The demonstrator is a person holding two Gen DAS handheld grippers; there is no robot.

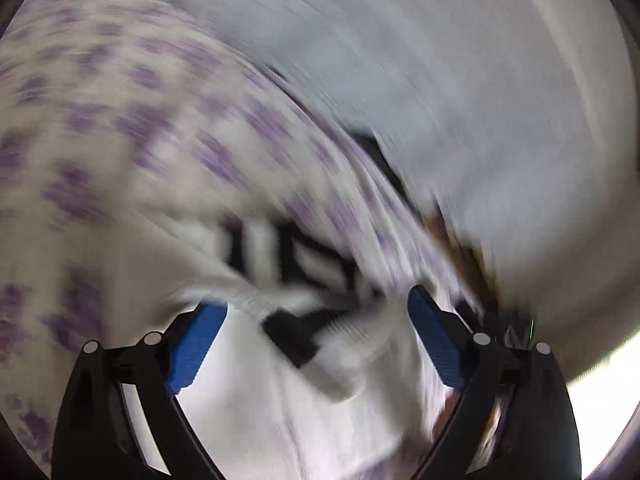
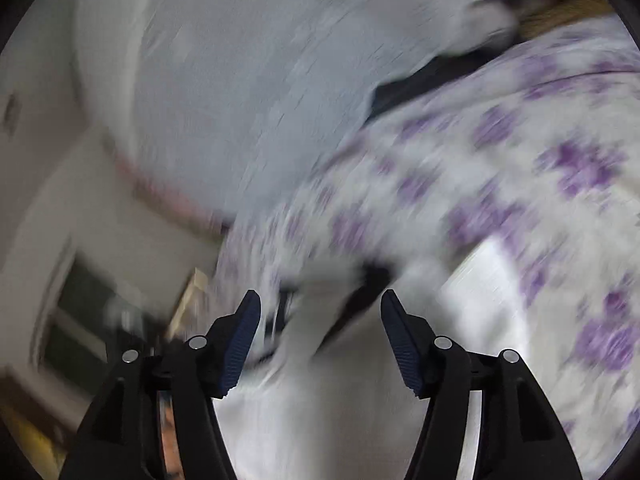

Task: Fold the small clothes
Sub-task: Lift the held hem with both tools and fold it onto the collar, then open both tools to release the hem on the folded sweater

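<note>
A: State the condition of the left tongs (image 1: 318, 332).

B: Wide apart. Both blue pads (image 1: 196, 346) stand clear of the cloth — nothing is clamped. The white garment (image 1: 256, 412) lies directly below and ahead of the tongs, spreading between the two fingers without touching either pad that can be seen.

A: Describe the garment.

B: White fabric with a ribbed band and bold black lettering (image 1: 288, 252) on it. The lettering is too blurred to read. Whether the garment is folded cannot be told.

A: What does the garment rest on?

B: A floral sheet (image 1: 120, 112), off-white with purple blotches. It extends behind the garment and to its left in the left wrist view. Beyond the sheet, farther from the garment, lies a pale grey cover (image 1: 460, 92).

A: State the condition of the right tongs (image 2: 320, 334).

B: Partly open, less wide than the left. The pads hold nothing. The white garment (image 2: 320, 420) lies between and beneath the fingers, its ribbed edge and a black patch just ahead of the tips.

A: Surroundings in the right wrist view?

B: The floral sheet (image 2: 520, 184) runs to the right of the garment and behind it; the grey cover (image 2: 240, 92) lies beyond that. Left of the garment, a pale wall (image 2: 48, 200) and dark shapes — heavy motion blur prevents identification.
</note>
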